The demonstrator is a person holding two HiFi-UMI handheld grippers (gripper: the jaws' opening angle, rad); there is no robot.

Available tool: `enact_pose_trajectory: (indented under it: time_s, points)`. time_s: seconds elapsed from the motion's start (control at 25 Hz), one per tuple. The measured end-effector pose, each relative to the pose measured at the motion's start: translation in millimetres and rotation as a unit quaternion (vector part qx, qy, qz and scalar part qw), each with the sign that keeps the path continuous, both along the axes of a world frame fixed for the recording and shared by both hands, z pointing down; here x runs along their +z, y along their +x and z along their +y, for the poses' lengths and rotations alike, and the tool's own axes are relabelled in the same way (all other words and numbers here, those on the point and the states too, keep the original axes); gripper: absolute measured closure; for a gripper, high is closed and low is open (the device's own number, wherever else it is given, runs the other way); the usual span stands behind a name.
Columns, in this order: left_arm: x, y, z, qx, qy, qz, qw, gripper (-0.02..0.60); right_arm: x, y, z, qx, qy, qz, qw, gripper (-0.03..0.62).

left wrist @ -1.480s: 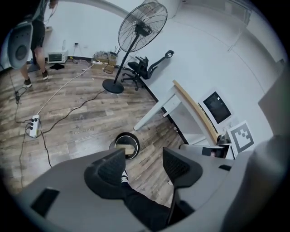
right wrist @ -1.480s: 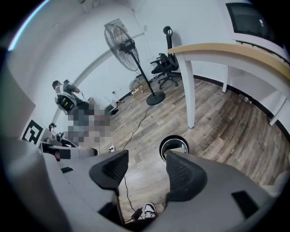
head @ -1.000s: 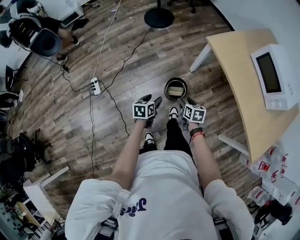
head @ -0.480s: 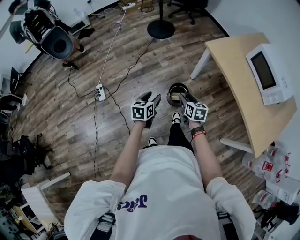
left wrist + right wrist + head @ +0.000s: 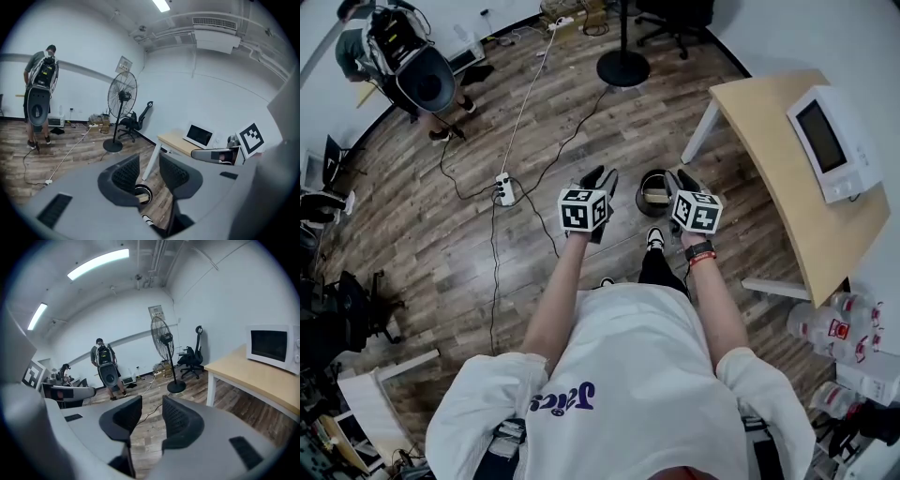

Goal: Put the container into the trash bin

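Floor (image 5: pixel 441 234): wooden boards; the trash bin is carried by it, just in front of the person's feet.
Surface (image 5: pixel 778 169): a pale top at the right, well apart from the trash bin; no task thing is seen on it.
Trash bin (image 5: pixel 639 187): a round dark bin, upright on the floor, between and just beyond the two tools in the head view.
Left tool (image 5: pixel 602 178): held above the floor at the left of the bin; in its own view the jaws are seen apart and closing, with nothing between them.
Right tool (image 5: pixel 684 178): held at the right of the bin, jaws likewise parted and closing, and nothing is gripped.
Container (image 5: pixel 655 196): a tan, box-like thing seen lying inside the trash bin, touched by neither tool.
Done: the container is judged to be placed in the bin and released.
Left: nothing of the task itself, as far as can be judged; only the tools are to be drawn away.
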State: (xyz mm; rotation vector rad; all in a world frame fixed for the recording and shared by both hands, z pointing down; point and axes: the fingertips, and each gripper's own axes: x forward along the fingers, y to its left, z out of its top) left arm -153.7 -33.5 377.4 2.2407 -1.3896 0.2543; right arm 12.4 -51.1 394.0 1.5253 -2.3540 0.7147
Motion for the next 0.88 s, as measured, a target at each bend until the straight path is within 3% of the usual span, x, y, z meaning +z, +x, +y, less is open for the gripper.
enact_pose_trajectory:
  time_s: [0.44,0.88]
  points:
    - [-71.5,-9.6,16.1,0.005,0.066,0.014,0.9977,0.503,-76.6,-12.2,24.0,0.009,0.085,-0.007,0.996,0.507]
    - [-103.1,-12.6,26.3,0.006,0.120,-0.009,0.9927,0.543,-118.1,-20.1,40.0,0.018,0.135,-0.013,0.991,0.580]
